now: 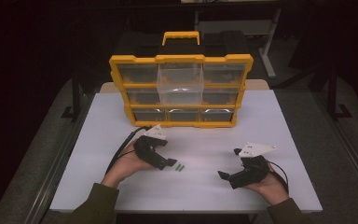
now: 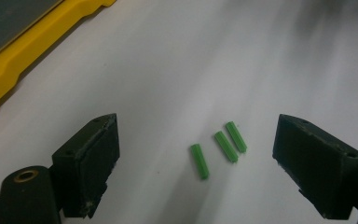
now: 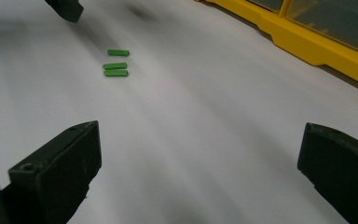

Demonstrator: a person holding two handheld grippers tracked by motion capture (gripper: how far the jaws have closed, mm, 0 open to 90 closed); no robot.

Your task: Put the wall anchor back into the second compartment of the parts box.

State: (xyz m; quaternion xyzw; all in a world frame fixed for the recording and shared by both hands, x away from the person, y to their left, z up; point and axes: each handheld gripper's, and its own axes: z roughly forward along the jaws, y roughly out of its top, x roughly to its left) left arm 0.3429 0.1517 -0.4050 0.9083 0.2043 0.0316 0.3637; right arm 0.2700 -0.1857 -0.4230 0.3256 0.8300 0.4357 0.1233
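Three small green pegs (image 1: 180,167) lie close together on the white table (image 1: 270,121), near its front middle. My left gripper (image 1: 170,162) hovers just left of them, jaws open. In the left gripper view the pegs (image 2: 226,146) lie on the table between and slightly ahead of the open jaws of the left gripper (image 2: 196,126), untouched. My right gripper (image 1: 230,163) rests in a hand at the front right, open and holding nothing. In the right gripper view the pegs (image 3: 115,66) lie far ahead of the right gripper (image 3: 200,128), with a left jaw tip (image 3: 65,8) beyond them.
A yellow and black organizer (image 1: 116,70) with clear drawers stands upright at the table's back; its top middle drawer (image 1: 179,77) is pulled out. Its yellow frame appears at the left gripper view's corner (image 2: 9,70) and the right gripper view's upper right (image 3: 307,46).
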